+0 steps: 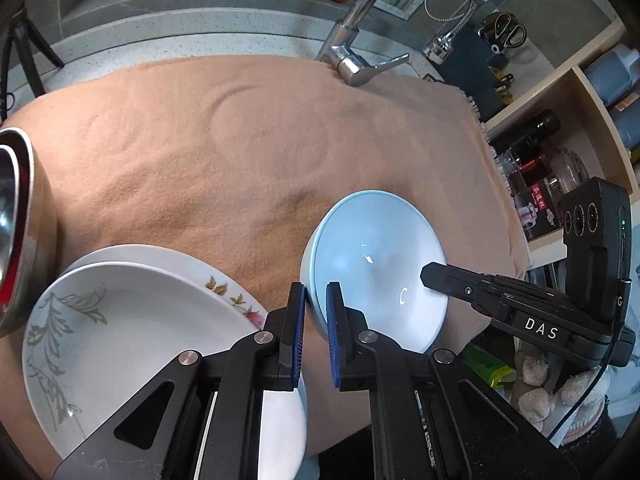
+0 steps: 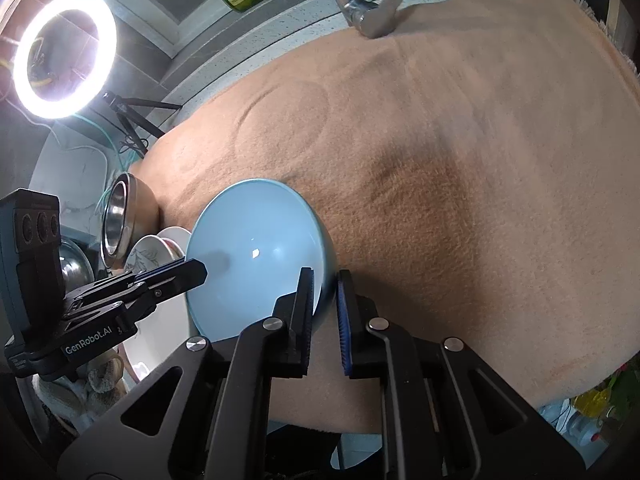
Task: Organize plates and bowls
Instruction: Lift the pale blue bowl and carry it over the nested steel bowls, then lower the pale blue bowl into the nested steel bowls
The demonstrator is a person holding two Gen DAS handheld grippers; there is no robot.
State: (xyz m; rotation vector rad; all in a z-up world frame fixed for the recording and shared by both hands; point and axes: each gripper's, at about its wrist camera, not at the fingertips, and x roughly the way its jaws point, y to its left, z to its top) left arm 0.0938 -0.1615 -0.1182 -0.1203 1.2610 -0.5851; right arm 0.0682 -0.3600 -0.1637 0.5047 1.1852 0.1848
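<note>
A light blue bowl [image 1: 380,264] is held over the tan cloth [image 1: 240,152], tilted, gripped by both grippers. My left gripper [image 1: 316,292] is shut on its left rim, one finger inside and one outside. My right gripper [image 2: 325,280] is shut on the opposite rim; it also shows in the left wrist view [image 1: 428,276] reaching into the bowl. The bowl also shows in the right wrist view [image 2: 256,256]. Two stacked white plates [image 1: 132,320] with leaf and flower patterns lie at the lower left, and show in the right wrist view [image 2: 156,248].
A steel bowl [image 1: 16,220] stands at the left edge of the cloth, also in the right wrist view [image 2: 118,216]. A chrome faucet [image 1: 360,52] rises at the back. A shelf with bottles [image 1: 560,160] is at the right. A ring light [image 2: 60,56] glows at the left.
</note>
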